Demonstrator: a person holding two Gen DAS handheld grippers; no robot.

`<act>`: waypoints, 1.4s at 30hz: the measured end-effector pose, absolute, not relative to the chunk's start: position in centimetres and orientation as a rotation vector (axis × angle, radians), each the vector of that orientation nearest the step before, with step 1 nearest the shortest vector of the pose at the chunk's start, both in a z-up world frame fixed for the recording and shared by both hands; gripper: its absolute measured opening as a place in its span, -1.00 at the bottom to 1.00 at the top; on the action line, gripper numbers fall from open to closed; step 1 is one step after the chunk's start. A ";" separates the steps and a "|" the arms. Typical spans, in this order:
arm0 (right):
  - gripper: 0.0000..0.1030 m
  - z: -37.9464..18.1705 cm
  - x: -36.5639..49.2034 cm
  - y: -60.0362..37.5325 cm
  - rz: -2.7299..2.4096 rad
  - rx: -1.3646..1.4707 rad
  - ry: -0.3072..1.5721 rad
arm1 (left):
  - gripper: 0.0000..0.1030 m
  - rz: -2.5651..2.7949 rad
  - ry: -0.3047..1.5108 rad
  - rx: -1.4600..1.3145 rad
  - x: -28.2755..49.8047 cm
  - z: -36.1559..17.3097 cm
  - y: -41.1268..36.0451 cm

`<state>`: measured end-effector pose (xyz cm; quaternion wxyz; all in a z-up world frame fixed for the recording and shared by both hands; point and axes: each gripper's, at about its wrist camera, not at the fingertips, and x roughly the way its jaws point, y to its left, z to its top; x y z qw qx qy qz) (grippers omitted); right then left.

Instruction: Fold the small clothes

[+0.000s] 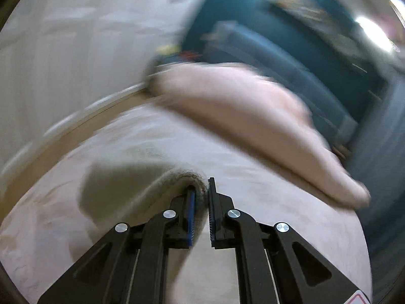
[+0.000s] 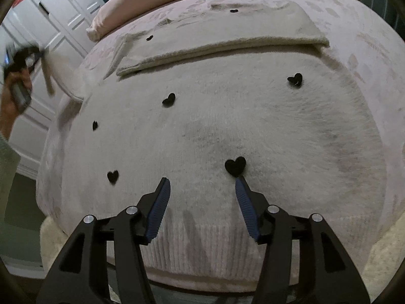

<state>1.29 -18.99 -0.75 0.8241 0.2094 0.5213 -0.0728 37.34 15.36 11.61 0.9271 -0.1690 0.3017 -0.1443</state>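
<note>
Sleeve cuff [image 1: 188, 177] is pinched in left tongs [image 1: 201, 190]; best carried flat across sweater [image 2: 227, 131]. Right tongs [image 2: 202, 185] are spread just above the hem.

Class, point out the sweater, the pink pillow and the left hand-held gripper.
sweater [image 2: 227, 131], right wrist view, middle of its body.
pink pillow [image 1: 253, 116], left wrist view, its top.
left hand-held gripper [image 1: 201, 190], left wrist view, between fingertips.
</note>
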 end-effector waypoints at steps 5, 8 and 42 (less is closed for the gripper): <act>0.01 -0.6 0.8 -19.9 -0.170 0.489 1.069 | -0.49 -0.620 0.699 -0.211 29.8 10.5 -1.9; 0.01 -0.5 0.0 -21.1 -0.206 0.484 1.059 | 0.08 -0.648 0.833 -0.197 24.8 4.4 -7.8; -0.87 13.1 16.9 -31.4 0.061 0.625 0.429 | -0.91 -0.108 0.869 -0.697 30.1 -3.1 11.5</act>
